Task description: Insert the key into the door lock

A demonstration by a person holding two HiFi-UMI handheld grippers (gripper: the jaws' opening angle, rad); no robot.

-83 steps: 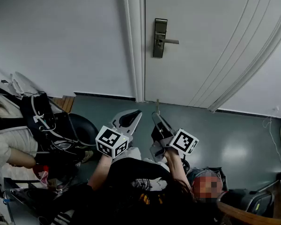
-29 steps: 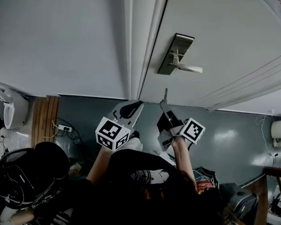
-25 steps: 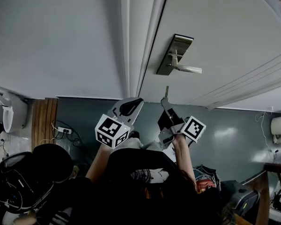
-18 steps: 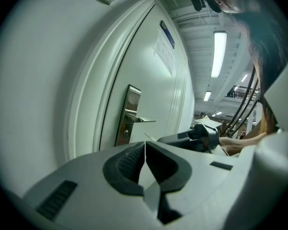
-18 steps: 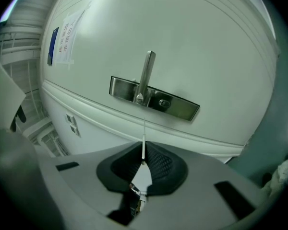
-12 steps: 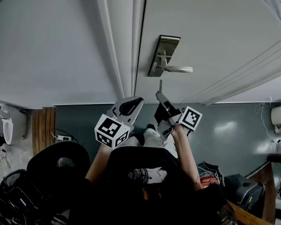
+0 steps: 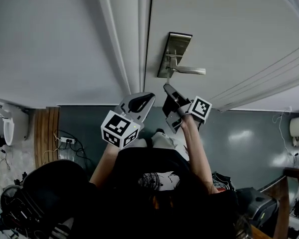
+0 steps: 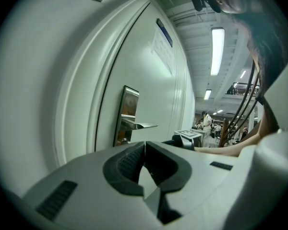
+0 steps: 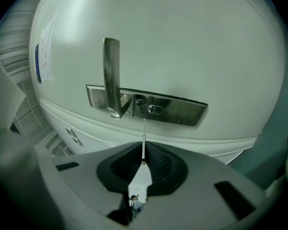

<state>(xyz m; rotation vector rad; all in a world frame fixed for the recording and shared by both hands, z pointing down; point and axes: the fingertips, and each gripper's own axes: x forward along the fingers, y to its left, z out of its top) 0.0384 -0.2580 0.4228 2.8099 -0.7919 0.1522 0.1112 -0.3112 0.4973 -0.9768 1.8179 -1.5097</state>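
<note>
A person stands at a closed white door (image 7: 229, 34), a pair of hand-held tongs in each hand. The right tongs (image 7: 168, 88) are raised to the brushed-metal lock plate (image 7: 173, 54), their jaws clenched on a thin key (image 9: 143, 145). In the right gripper view the key is seen edge-on, standing straight out from between the black ribbed pads (image 9: 158, 164). Its tip points at the lower edge of the plate, just beside the oval keyhole (image 9: 155, 109) and not in it. The lever handle (image 9: 111, 75) juts from the same plate, next to the keyhole.

The left tongs (image 7: 139, 102) hang lower and to the left, in front of the door frame (image 7: 139, 34), well short of the lock. The left gripper view shows their jaws pressed together with nothing between them. It also shows the lock plate and handle side-on, and the right tongs' marker cube (image 8: 189, 137) beyond.

Below the door lies a grey-green floor (image 7: 249, 133); a plain white wall (image 7: 50, 44) runs left of the frame.
</note>
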